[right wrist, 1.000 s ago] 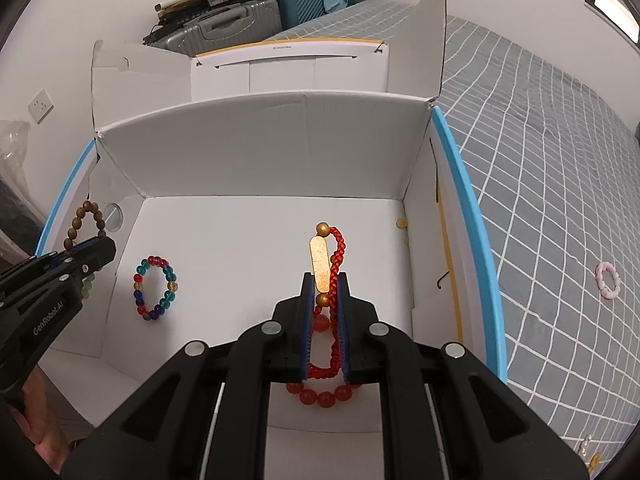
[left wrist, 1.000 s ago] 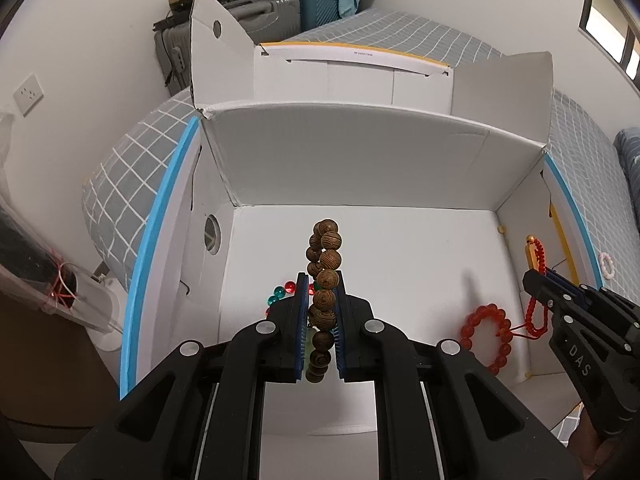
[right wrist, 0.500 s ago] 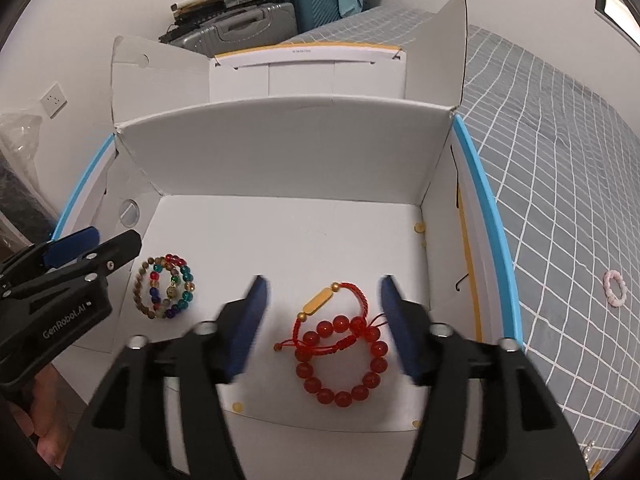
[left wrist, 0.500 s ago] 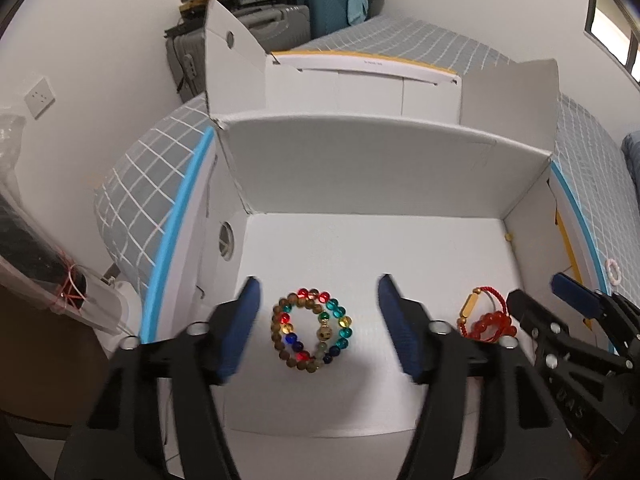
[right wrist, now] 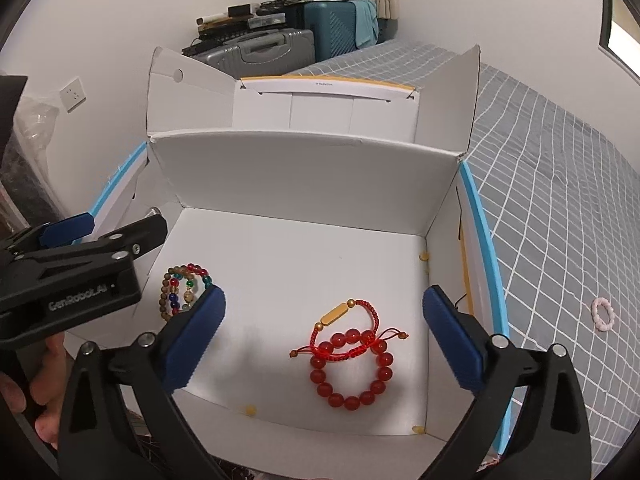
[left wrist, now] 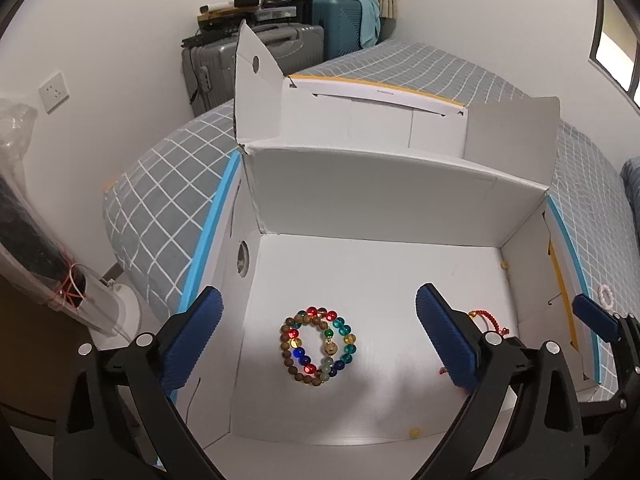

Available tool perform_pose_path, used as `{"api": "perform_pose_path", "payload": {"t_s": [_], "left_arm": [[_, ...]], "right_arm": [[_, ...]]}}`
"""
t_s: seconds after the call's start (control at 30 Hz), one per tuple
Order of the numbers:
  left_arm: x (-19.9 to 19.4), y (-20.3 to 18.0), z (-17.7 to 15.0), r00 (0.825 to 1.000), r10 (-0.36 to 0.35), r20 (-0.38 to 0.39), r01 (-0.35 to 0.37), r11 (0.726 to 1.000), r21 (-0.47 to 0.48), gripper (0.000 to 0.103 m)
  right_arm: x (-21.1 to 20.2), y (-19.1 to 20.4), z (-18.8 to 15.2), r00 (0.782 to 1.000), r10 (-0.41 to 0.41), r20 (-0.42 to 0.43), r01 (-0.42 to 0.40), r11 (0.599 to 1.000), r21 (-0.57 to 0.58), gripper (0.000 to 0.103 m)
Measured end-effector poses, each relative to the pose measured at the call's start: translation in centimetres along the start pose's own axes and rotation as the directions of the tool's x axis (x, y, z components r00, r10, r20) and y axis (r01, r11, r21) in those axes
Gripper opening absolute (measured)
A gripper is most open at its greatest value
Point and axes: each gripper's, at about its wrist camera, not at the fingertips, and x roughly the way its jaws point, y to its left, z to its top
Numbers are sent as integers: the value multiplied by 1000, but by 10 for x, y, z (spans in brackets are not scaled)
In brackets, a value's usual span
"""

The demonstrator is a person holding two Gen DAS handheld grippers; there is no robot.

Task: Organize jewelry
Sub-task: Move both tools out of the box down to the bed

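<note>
An open white cardboard box (left wrist: pixel 380 196) (right wrist: pixel 304 176) stands on the bed. On its floor a brown wooden bead bracelet (left wrist: pixel 287 354) (right wrist: pixel 163 296) lies over a many-coloured bead bracelet (left wrist: pixel 346 338). My left gripper (left wrist: pixel 318 298) (right wrist: pixel 126 221) hangs above them, its jaws opening wide, nothing between the pads. Further right a red cord bracelet with a gold tube (right wrist: pixel 335 314) (left wrist: pixel 490 318) rests on a red bead bracelet (right wrist: pixel 384 374). My right gripper (right wrist: pixel 324 296) is above those two, jaws opening too, and holds nothing.
A pink bracelet (right wrist: pixel 603 313) (left wrist: pixel 606 295) lies on the grey checked bed cover (right wrist: pixel 560 200) right of the box. Small yellow beads (right wrist: pixel 250 409) dot the box floor. Suitcases (left wrist: pixel 256 60) stand at the back wall. A plastic bag (left wrist: pixel 36 264) stands left. A hand (right wrist: pixel 36 380) holds the left gripper.
Both grippers went from shut to wide open. The wooden bracelet dropped onto the coloured one and the red cord bracelet fell onto the red beads. The right gripper rose a little.
</note>
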Motion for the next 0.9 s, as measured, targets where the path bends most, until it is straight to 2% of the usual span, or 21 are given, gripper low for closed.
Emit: {"api": "perform_pose_path", "payload": {"t_s": [0.4,0.9], "left_arm": [[-28,-29,1,998,-53,43,51,998,42,97],[-64,-113,-17,985,-159,70,145,974,177,97]], "right_arm": [[-47,-27,-8,996,-68,57,64,996,63,95],[-120,-112,-52,974,-213,75,194,959,205,95]]}}
